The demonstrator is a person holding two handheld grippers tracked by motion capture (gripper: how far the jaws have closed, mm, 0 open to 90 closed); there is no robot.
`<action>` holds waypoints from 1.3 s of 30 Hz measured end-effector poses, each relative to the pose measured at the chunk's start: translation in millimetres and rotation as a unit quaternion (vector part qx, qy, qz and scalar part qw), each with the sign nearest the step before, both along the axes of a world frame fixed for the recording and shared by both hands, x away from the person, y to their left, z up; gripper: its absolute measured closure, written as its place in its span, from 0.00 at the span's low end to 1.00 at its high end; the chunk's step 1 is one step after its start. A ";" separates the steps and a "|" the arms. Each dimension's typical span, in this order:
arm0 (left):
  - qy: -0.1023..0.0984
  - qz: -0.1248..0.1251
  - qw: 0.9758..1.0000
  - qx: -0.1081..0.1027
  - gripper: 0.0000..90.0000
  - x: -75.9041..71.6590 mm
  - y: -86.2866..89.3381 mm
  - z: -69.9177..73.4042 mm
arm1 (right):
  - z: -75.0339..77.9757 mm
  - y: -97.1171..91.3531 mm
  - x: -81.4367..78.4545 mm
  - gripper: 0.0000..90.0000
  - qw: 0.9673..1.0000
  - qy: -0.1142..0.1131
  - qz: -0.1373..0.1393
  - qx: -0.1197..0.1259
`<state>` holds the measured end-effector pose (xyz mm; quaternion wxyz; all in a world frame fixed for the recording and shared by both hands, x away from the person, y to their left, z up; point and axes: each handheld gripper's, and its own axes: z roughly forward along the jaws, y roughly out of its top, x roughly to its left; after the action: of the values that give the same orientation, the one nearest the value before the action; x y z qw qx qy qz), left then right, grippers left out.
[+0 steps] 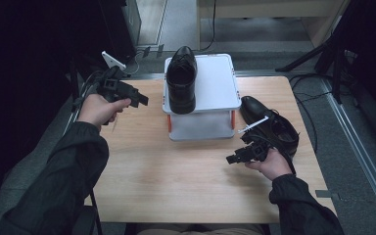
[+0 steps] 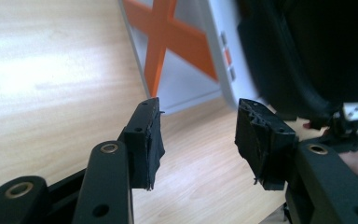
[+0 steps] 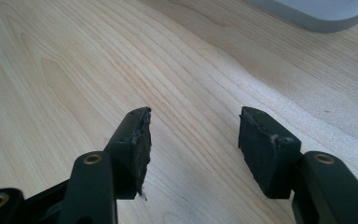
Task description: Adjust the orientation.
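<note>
Shoe (image 1: 181,78) on stand (image 1: 215,81), left tool (image 1: 139,99) level, open

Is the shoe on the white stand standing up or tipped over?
Standing up: the shoe sits sole-down on the white stand, opening facing up.

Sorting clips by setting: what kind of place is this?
Probably an indoor lab or workshop: a wooden table, cables on the floor and a tripod's legs beside it.

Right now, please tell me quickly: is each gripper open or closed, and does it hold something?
Left gripper: open, nothing between the jaws, near the white stand.
Right gripper: open, holding nothing, over the table.
</note>
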<state>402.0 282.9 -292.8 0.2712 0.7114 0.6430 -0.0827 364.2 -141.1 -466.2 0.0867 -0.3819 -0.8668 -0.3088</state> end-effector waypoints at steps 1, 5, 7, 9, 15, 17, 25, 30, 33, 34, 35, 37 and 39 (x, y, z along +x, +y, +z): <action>-0.001 0.000 1.000 -0.002 0.55 -3.8 -0.1 -3.5 | 0.0 0.2 0.1 0.50 1.000 0.000 0.000 -0.001; -0.001 -0.007 1.000 0.002 0.54 -17.1 -1.5 -17.7 | -0.3 0.2 0.2 0.50 1.000 -0.001 0.001 -0.002; 0.003 -0.010 1.000 -0.010 0.53 -24.0 -3.6 -24.5 | -0.8 1.0 0.0 0.50 1.000 0.000 0.001 -0.006; 0.001 -0.017 1.000 -0.010 0.53 -31.7 -8.2 -30.8 | -1.3 2.6 -0.5 0.50 1.000 0.001 0.005 -0.009; 0.003 -0.037 0.999 0.000 0.52 -50.1 -19.3 -51.9 | -1.8 6.1 -2.0 0.50 1.000 0.002 0.012 -0.012; 0.002 -0.040 0.999 -0.001 0.52 -55.4 -21.2 -58.1 | -1.8 5.8 -2.0 0.50 1.000 0.001 0.012 -0.012; -0.006 -0.049 0.999 0.002 0.52 -71.7 -21.2 -85.1 | -2.0 4.6 -1.3 0.50 1.000 0.001 0.009 -0.011; -0.009 -0.044 0.999 -0.002 0.51 -79.8 -16.7 -100.4 | -1.6 3.6 -0.8 0.50 1.000 0.000 0.007 -0.009; -0.010 -0.050 0.999 0.005 0.54 -83.6 -13.7 -108.0 | -1.4 3.1 -0.6 0.50 1.000 0.000 0.007 -0.009; -0.015 -0.050 0.999 0.008 0.54 -85.8 -11.6 -113.2 | -1.4 3.1 -0.5 0.50 1.000 -0.001 0.007 -0.009; -0.015 -0.050 0.999 0.008 0.54 -85.8 -11.6 -113.2 | -1.4 3.1 -0.5 0.50 1.000 -0.001 0.007 -0.009; -0.021 -0.049 0.999 0.007 0.54 -87.7 -9.1 -119.0 | -1.3 2.8 -0.4 0.50 1.000 -0.001 0.006 -0.008; -0.017 -0.050 0.999 0.004 0.54 -88.9 -6.9 -123.1 | -1.1 2.5 -0.3 0.50 1.000 -0.001 0.006 -0.008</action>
<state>313.1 276.0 -415.9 0.2749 0.7449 0.6025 -0.0813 363.9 -138.5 -467.4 0.0850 -0.3774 -0.8713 -0.3020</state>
